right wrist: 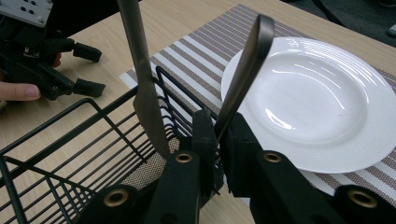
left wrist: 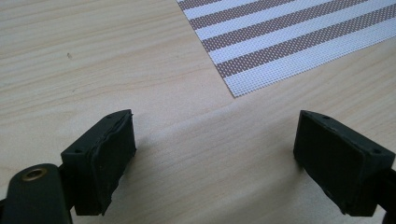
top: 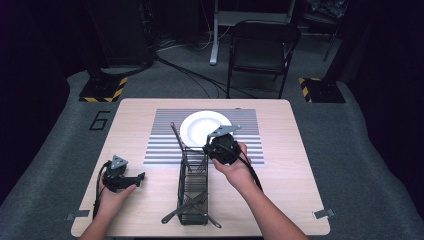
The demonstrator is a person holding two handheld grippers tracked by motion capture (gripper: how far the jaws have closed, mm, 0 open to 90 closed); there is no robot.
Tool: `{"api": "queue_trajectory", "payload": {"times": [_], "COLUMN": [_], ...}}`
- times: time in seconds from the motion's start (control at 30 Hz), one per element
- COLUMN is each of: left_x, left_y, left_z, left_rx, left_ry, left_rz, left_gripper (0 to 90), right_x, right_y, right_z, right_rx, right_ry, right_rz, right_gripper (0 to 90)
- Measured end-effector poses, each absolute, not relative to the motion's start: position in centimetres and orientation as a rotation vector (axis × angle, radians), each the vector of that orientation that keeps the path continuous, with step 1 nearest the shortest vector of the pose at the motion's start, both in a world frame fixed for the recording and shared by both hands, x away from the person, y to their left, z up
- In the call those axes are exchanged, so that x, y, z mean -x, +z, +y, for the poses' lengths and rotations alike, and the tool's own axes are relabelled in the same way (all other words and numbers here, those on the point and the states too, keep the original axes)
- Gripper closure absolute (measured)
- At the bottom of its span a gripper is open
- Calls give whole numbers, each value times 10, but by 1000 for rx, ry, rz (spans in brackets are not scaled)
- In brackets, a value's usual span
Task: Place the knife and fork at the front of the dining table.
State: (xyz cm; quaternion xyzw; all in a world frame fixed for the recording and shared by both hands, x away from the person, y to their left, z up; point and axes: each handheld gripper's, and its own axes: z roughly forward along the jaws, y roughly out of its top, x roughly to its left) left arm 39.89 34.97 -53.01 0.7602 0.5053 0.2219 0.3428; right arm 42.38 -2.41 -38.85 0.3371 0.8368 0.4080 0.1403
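The wooden table (top: 295, 165) carries a striped placemat (top: 250, 127) across its middle, and from the mat's near edge a black wire rack (top: 193, 192) runs toward the person at about six o'clock, one end sitting on the mat. At twelve o'clock from the rack a white plate (top: 197, 129) lies flat on the mat. The right gripper (top: 221, 148) hovers at the rack's far end, between rack and plate, and in the right gripper view its jaws are pressed narrow around the handle of a dark utensil (right wrist: 245, 60), which rises up and leans toward one o'clock over the plate's rim. Just beside it, at eleven o'clock, a knife (right wrist: 142, 79) stands with its blade down inside the rack, untouched by the jaws. The step in hand looks like lifting a piece of cutlery out of the rack, with the mat beside the plate a likely place for it. The next move calls for a straight upward pull so that the utensil's hidden lower end clears the wires without snagging or knocking the knife. The left gripper (top: 120, 177) rests at nine o'clock of the rack, well apart, its jaws spread wide over bare wood and holding nothing.
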Motion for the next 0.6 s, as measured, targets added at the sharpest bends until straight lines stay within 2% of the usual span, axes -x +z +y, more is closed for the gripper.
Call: {"api": "queue_trajectory", "payload": {"times": [0.6], "left_x": [-399], "left_y": [-530], "left_z": [350], "left_rx": [-1976], "left_ry": [577], "left_rz": [1314], "left_gripper": [126], "right_x": [-418], "right_y": [-394], "right_z": [-9], "right_rx": [-915], "right_ry": [1136], "right_rz": [2477], "right_gripper": [860]}}
